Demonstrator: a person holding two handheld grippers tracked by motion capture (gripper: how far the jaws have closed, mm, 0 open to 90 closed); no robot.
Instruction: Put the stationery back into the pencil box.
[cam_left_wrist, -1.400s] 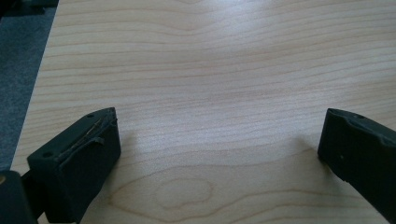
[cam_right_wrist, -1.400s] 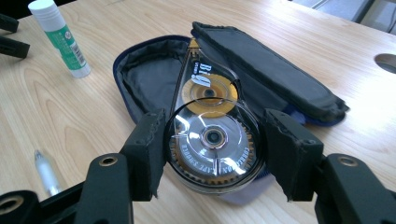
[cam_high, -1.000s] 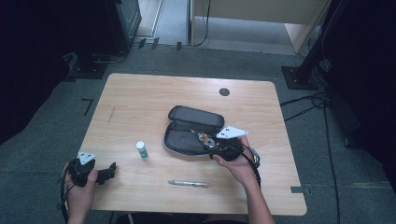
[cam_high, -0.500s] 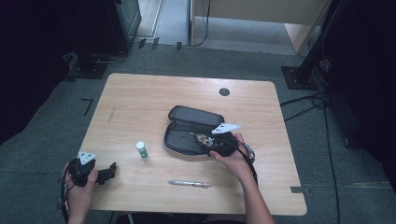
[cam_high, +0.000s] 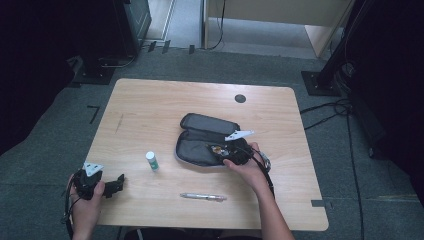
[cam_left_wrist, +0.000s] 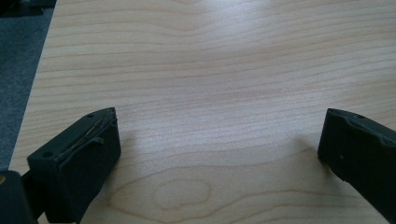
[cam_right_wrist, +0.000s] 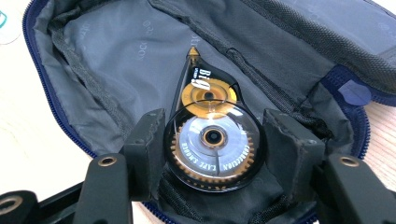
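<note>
Gripping a correction-tape dispenser (cam_right_wrist: 212, 142) between its two black jaws, the right hand-held gripper (cam_right_wrist: 212, 140) hangs over the open pencil case (cam_right_wrist: 121, 60). The pads press on the dispenser's left and right sides. The dispenser is a clear, dark-rimmed teardrop with a gold wheel and a toothed white spool inside. On its narrow end white letters read "BiC"; round the spool a ring of print reads "CORRECTION TAPE", with smaller words too fine to make out. Its tip points away from the jaws, over the grey lining of the case. Faint printing shows on that lining, but it cannot be read. A blue zip runs round the edge of the case.

From the high view, the pencil case (cam_high: 205, 140) lies unzipped near the middle of the table (cam_high: 150, 105), its two halves spread flat. The right hand-held gripper (cam_high: 222, 151) sits over the near half, held by the person's right hand (cam_high: 247, 170). A small white tube with a green band (cam_high: 152, 161) stands left of the case, and a pen (cam_high: 202, 197) lies near the front edge. A dark round disc (cam_high: 240, 98) marks the far side.

At the near left corner the left hand-held gripper (cam_high: 119, 183) rests low, jaws wide apart with bare wood between them (cam_left_wrist: 219, 140).
</note>
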